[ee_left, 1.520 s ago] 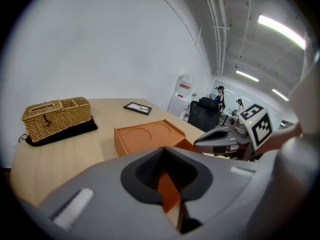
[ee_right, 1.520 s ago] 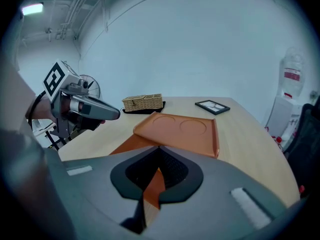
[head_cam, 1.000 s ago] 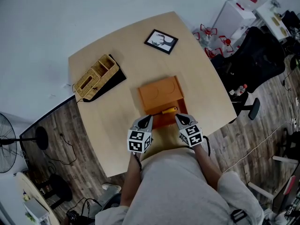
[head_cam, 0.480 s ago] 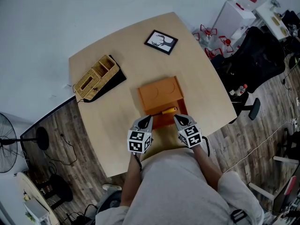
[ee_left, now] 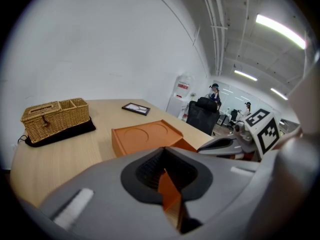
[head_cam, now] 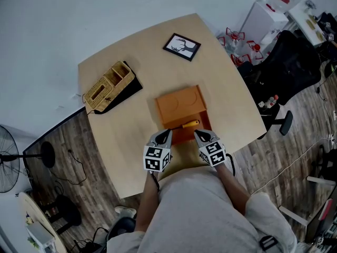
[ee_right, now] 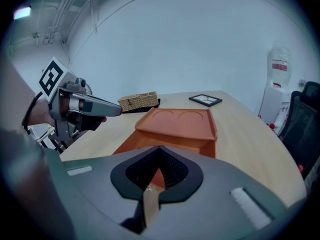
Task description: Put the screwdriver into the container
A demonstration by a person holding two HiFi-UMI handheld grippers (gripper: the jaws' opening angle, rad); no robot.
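An orange container (head_cam: 178, 103) sits mid-table with its drawer pulled out toward me. A yellow-handled screwdriver (head_cam: 190, 124) lies across the open drawer. My left gripper (head_cam: 165, 134) is at the drawer's left front corner and my right gripper (head_cam: 200, 134) at its right front corner, both shut with nothing held. In the left gripper view the container (ee_left: 145, 136) lies beyond the shut left gripper (ee_left: 167, 196), with the right gripper (ee_left: 220, 144) alongside. The right gripper view has the container (ee_right: 175, 120) past the shut right gripper (ee_right: 150, 196) and the left gripper (ee_right: 95, 105) at the left.
A wicker basket (head_cam: 108, 85) on a black pad stands at the table's back left. A framed picture (head_cam: 181, 46) lies at the back. A black office chair (head_cam: 284, 62) stands right of the table, a fan (head_cam: 8, 167) on the floor at the left.
My right gripper has edged slightly to the left, toward the drawer. The left gripper, container and screwdriver have not moved.
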